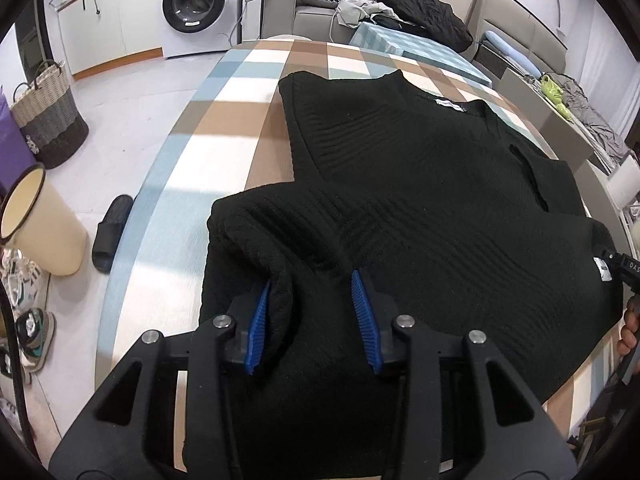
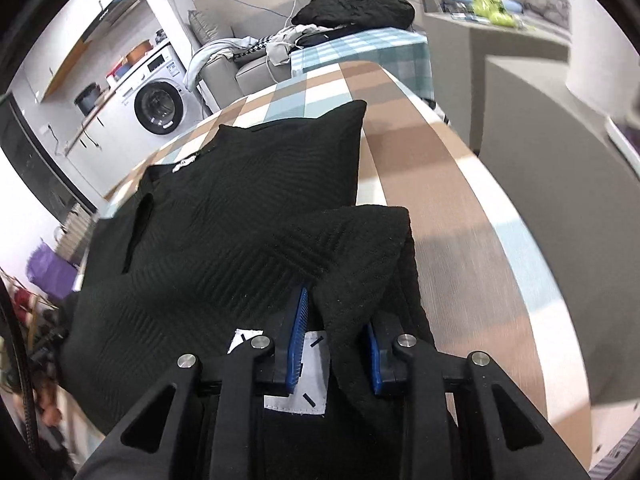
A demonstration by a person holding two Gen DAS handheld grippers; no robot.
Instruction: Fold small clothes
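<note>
Meanwhile, both hand-held grippers, left and right, pinch the black sweater near a slipper.

Both cams ride right behind their tools, tilted steeply down and super close to the black sweater on the checked surface. Left cam looks along its left side, right cam along the right edge. Both catch the washing machine and the sofa out back.
</note>
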